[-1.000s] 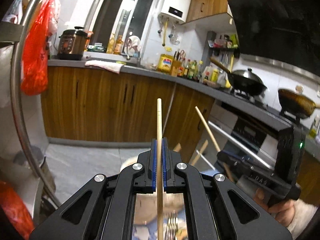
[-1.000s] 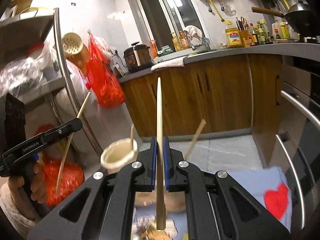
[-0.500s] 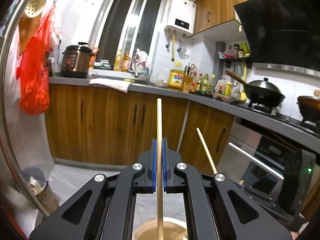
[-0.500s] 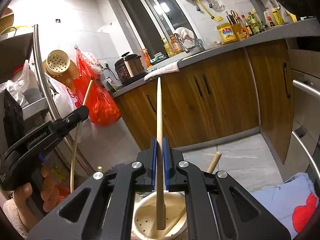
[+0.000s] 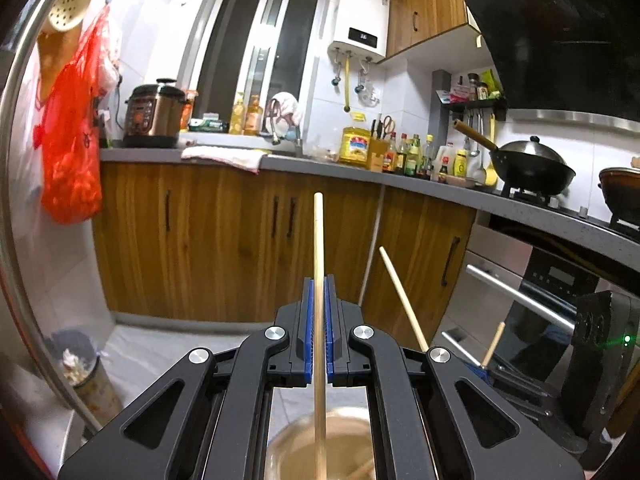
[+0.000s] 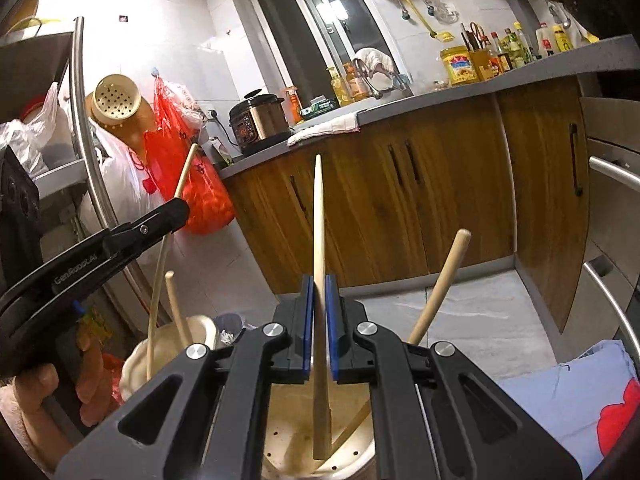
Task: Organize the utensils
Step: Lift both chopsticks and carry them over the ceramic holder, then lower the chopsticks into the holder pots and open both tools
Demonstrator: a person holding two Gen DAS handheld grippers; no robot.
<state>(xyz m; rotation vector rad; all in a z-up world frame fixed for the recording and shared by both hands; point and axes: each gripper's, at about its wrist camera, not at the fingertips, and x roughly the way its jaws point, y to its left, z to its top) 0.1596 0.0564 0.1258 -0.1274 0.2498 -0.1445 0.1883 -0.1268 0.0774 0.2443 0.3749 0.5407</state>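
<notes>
Both grippers dropped vs 1 s ago. Left gripper (image 5: 319,332) pinches a chopstick (image 5: 318,260), right gripper (image 6: 319,320) another chopstick (image 6: 319,280), tips over holder (image 6: 280,432) at frame bottom. Risk: slanted stick snags rim, or early release bounces it out.

The right gripper (image 6: 319,300) jaws clamp an upright chopstick (image 6: 319,240) whose lower end hangs inside the cream holder (image 6: 280,440). At left, the left gripper (image 6: 176,210) grips another chopstick (image 6: 160,264) above that holder.
</notes>
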